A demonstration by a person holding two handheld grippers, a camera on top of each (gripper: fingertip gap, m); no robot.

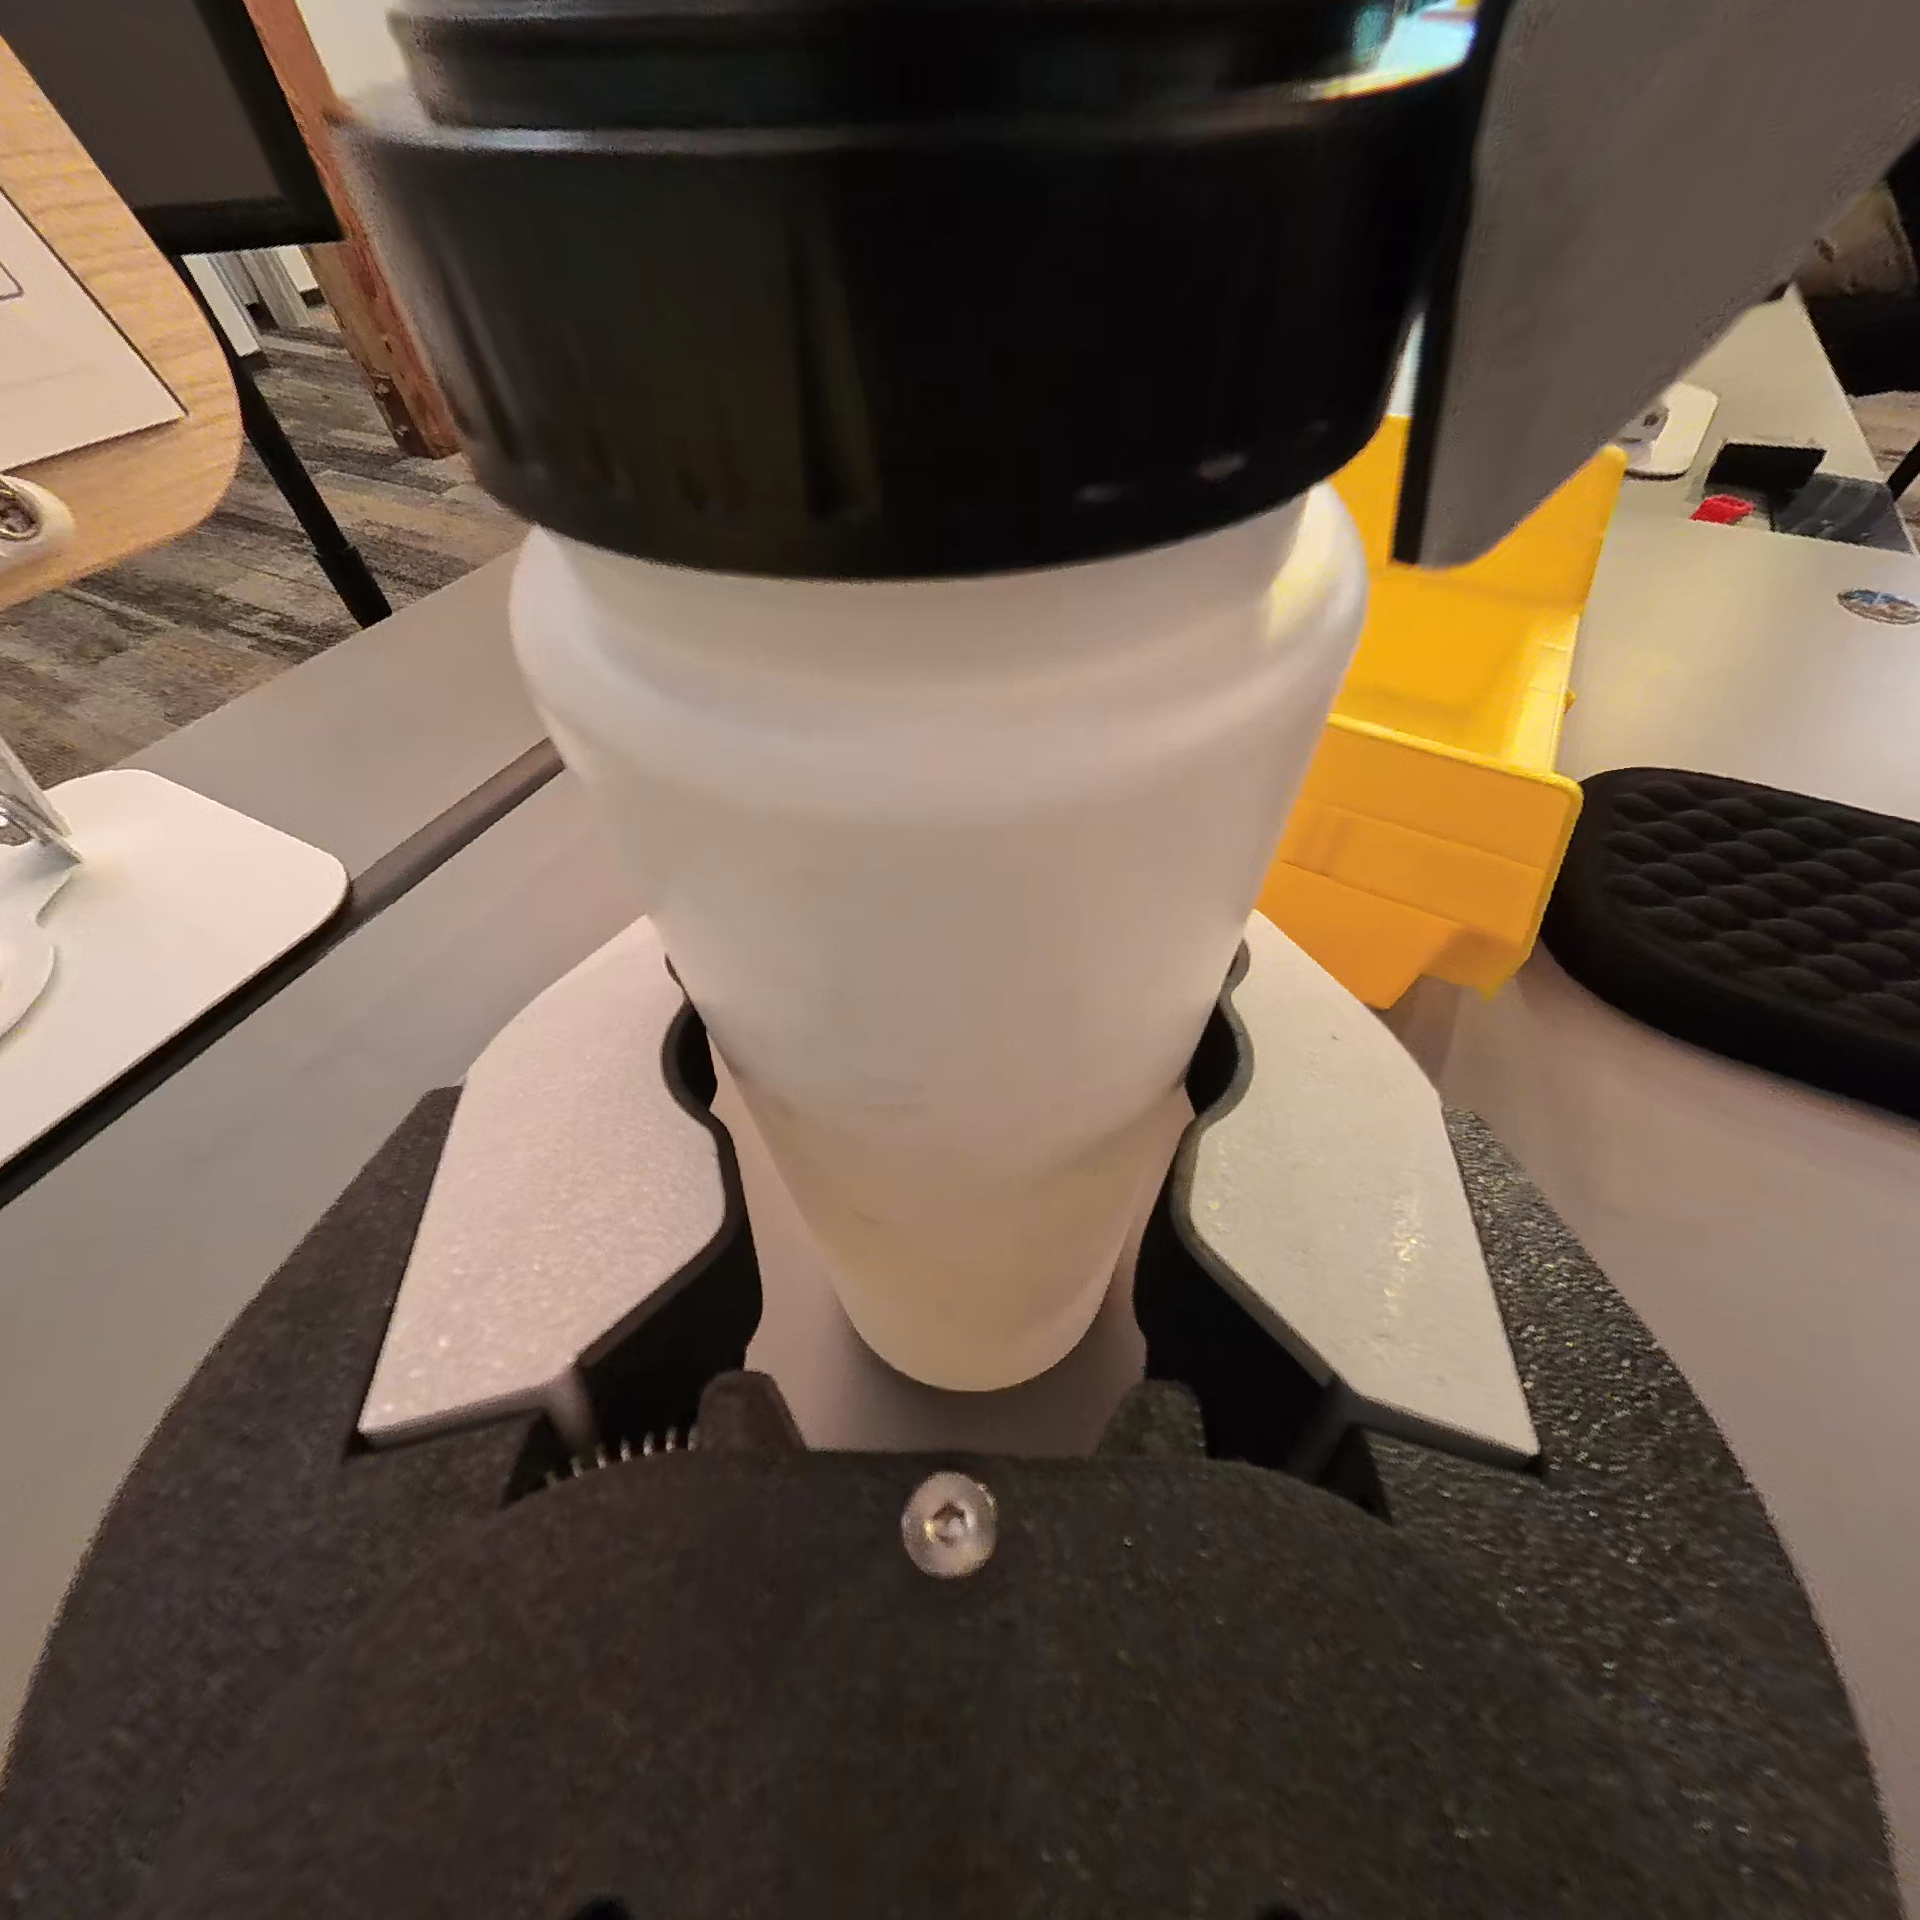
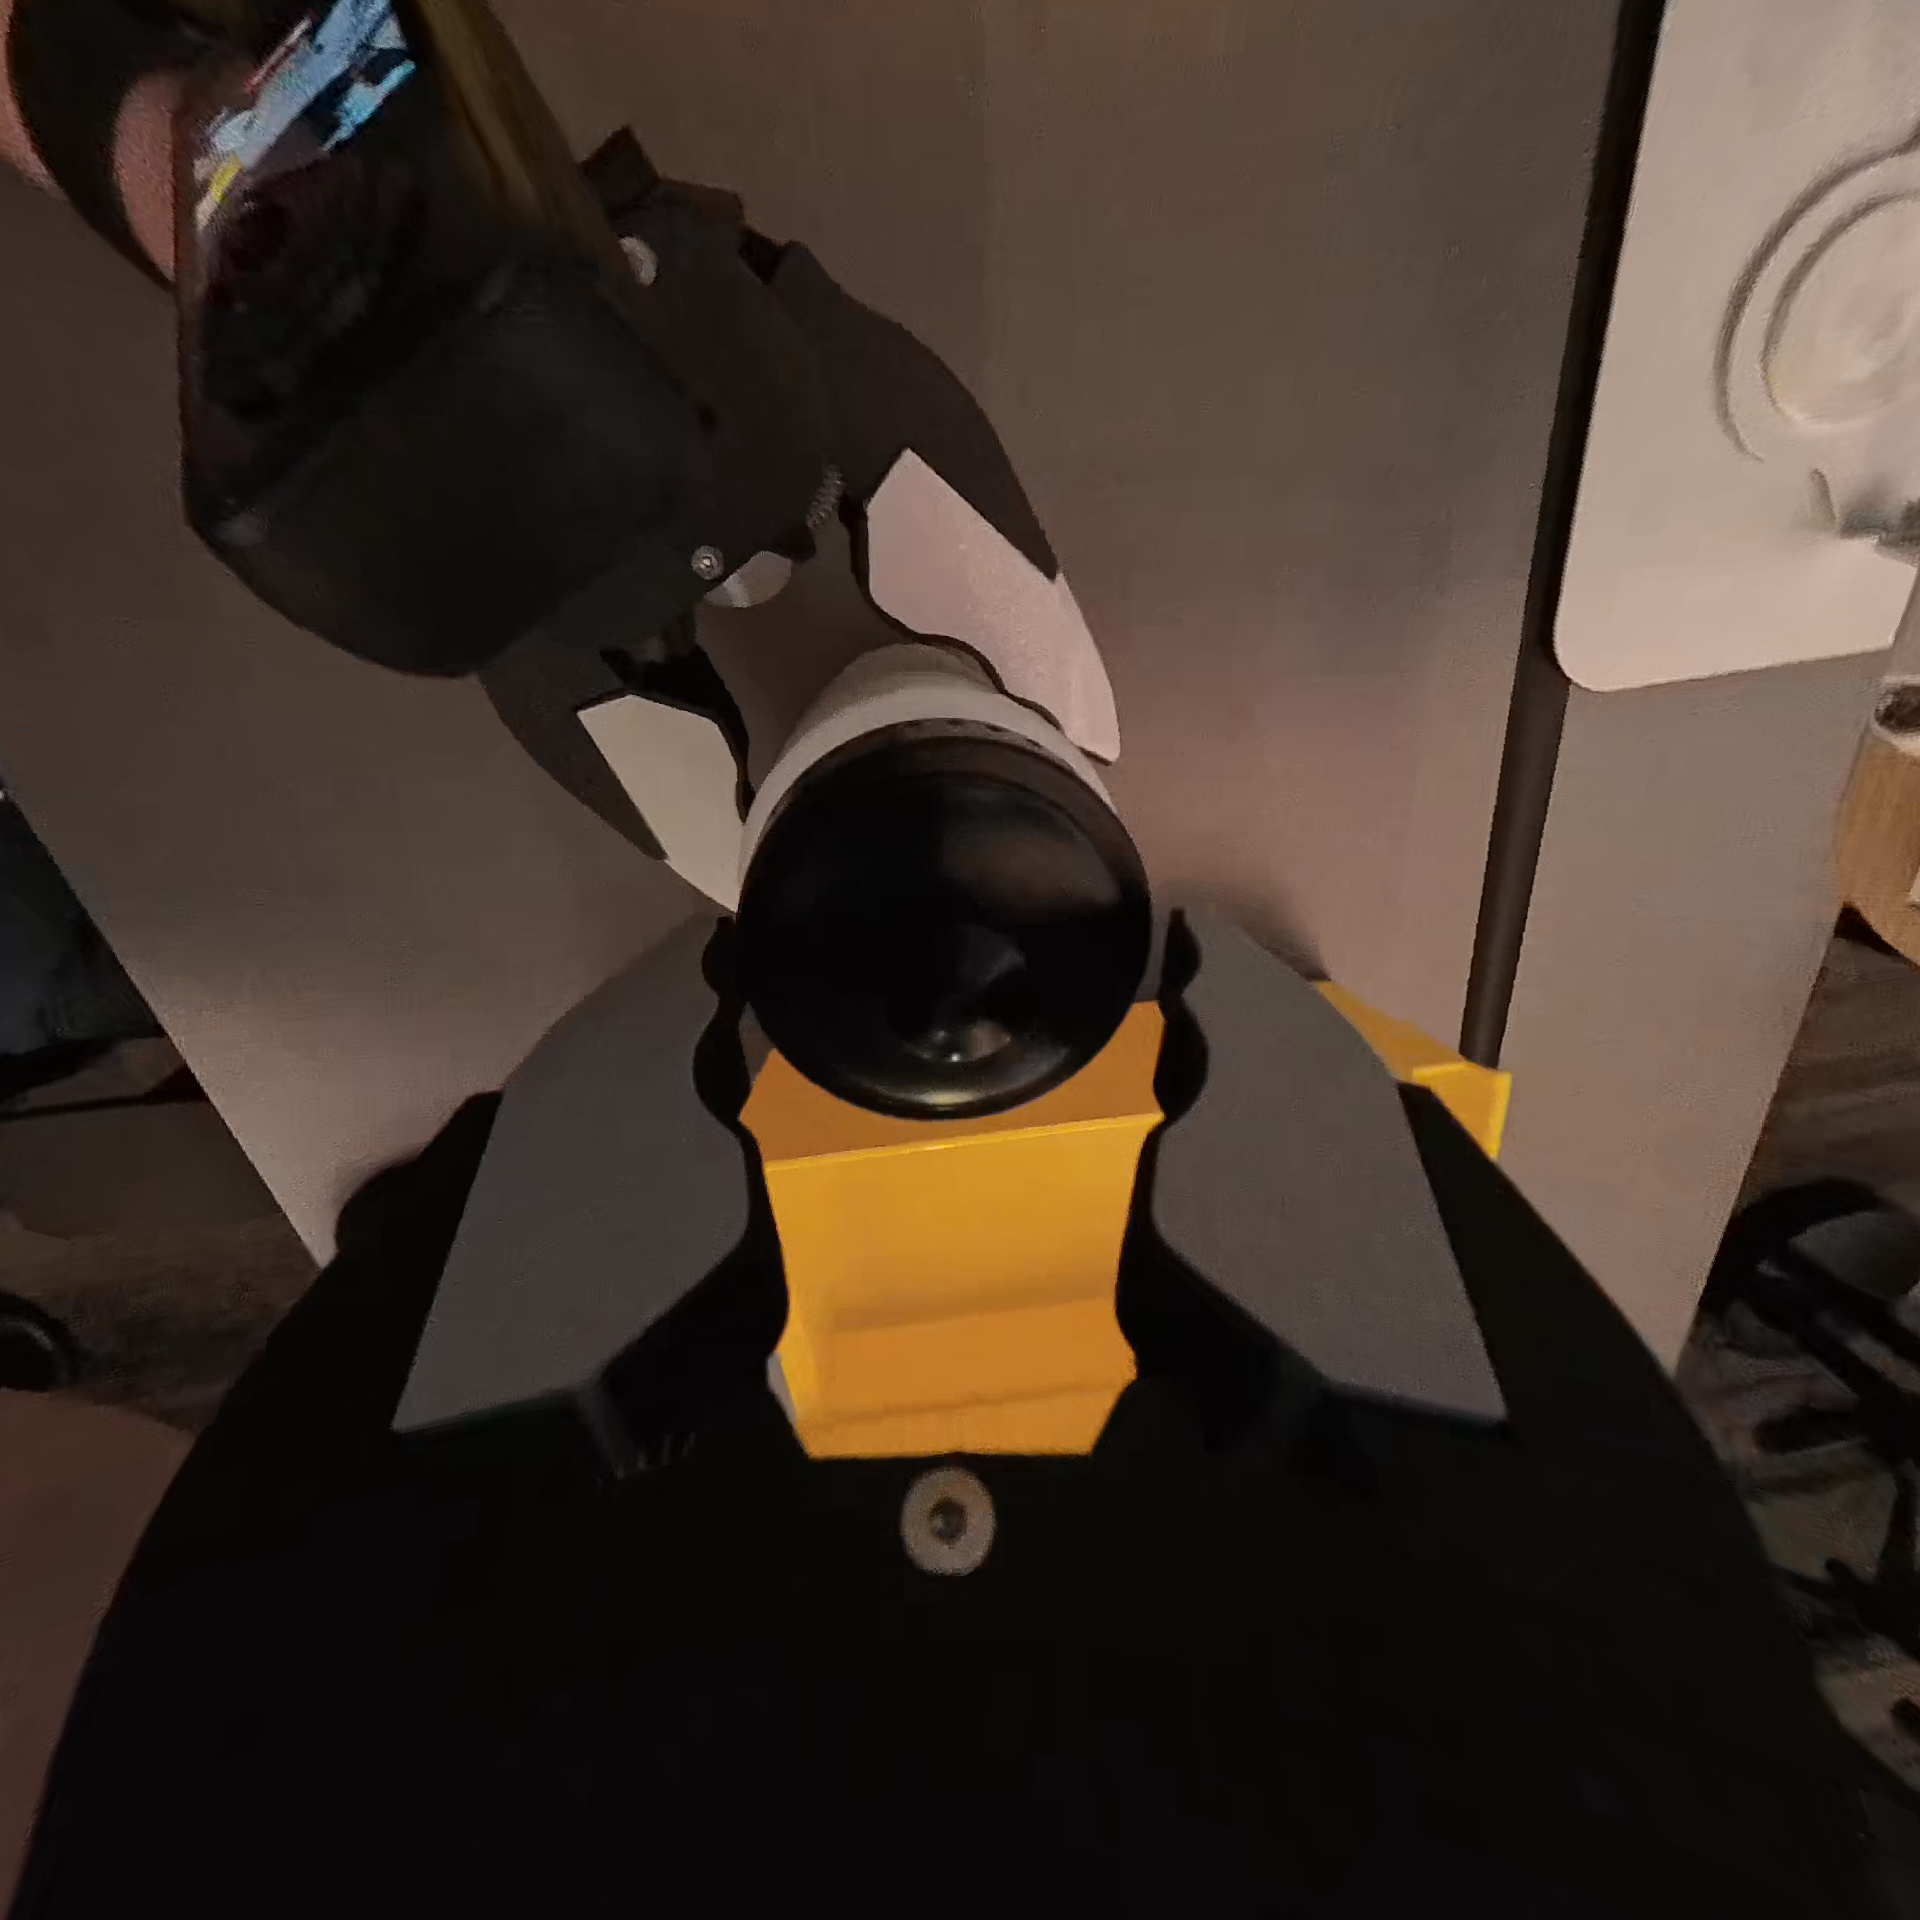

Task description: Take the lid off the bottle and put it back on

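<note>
Two tongs at work: your left gripper (image 1: 956, 1049) pinches the bottle (image 1: 935, 883); your right gripper (image 2: 951, 961) straddles the lid (image 2: 940, 945), not yet off.

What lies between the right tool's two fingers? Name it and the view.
The black lid sits between the fingertips of the right tool; a yellow bin shows through the gap. Right wrist view.

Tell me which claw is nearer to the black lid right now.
Right. The right claw has its fingers on either side of the black lid, at its rim. The left claw grips the white bottle lower on its body, below the lid.
</note>
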